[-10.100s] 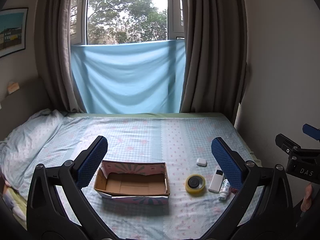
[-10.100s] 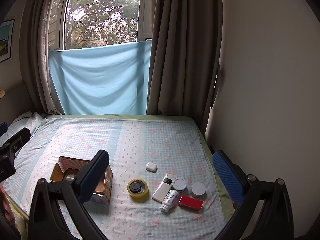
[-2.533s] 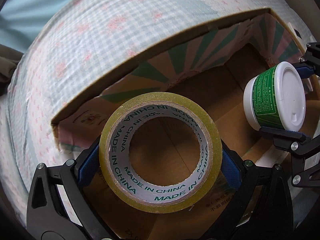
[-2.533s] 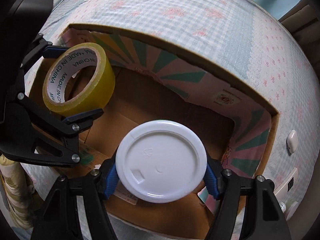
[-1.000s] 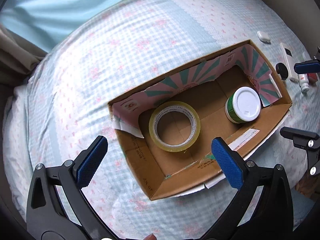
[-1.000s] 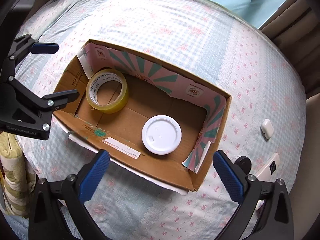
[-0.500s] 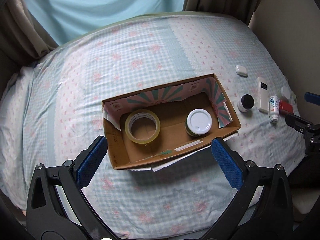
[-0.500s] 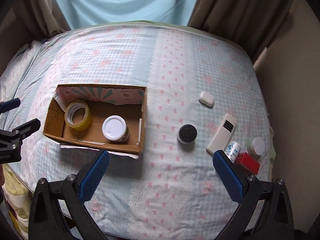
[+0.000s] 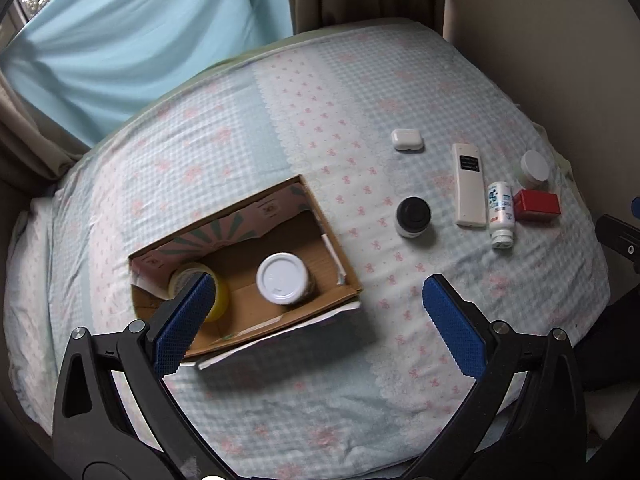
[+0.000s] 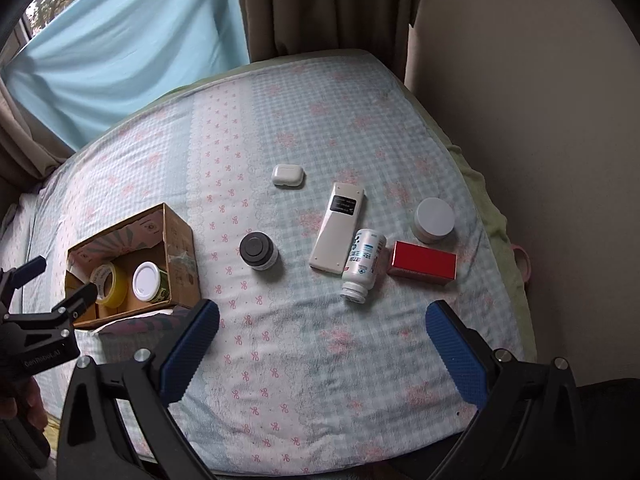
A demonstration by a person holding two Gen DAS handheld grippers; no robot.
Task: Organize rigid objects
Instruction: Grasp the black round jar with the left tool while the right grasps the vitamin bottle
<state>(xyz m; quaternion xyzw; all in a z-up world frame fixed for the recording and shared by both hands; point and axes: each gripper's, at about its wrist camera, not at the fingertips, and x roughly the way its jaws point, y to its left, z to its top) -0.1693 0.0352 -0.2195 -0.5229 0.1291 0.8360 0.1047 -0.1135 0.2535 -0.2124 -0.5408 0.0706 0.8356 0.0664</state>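
**Two items boxed, six left near the bed's right edge**

The cardboard box (image 9: pixel 244 280) is seen toward the left side of the bed (image 10: pixel 320 380), with the tape roll (image 10: pixel 107 285) and the white-lidded green jar (image 10: pixel 147 281) already inside. Both grippers are held above the bedding, spread wide and empty: the left gripper (image 9: pixel 316 324) over the box's near right corner, the right gripper (image 10: pixel 320 344) over bare bedding toward the near edge.

Outside the box lie the black-lidded jar (image 10: pixel 258 256), the remote (image 10: pixel 338 227), the white bottle (image 10: pixel 362 264) on its side touching the remote, the red box (image 10: pixel 423 267), the grey-lidded jar (image 10: pixel 434 220) and the earbud case (image 10: pixel 288 175).

The next pick is judged best made on the black-lidded jar, which stands apart from the rest and nearest the box. It should be approached from above and gripped across its round body, squarely, so it is not tipped on the soft bedding. The bottle and remote are better separated one at a time, since a careless close could catch both.
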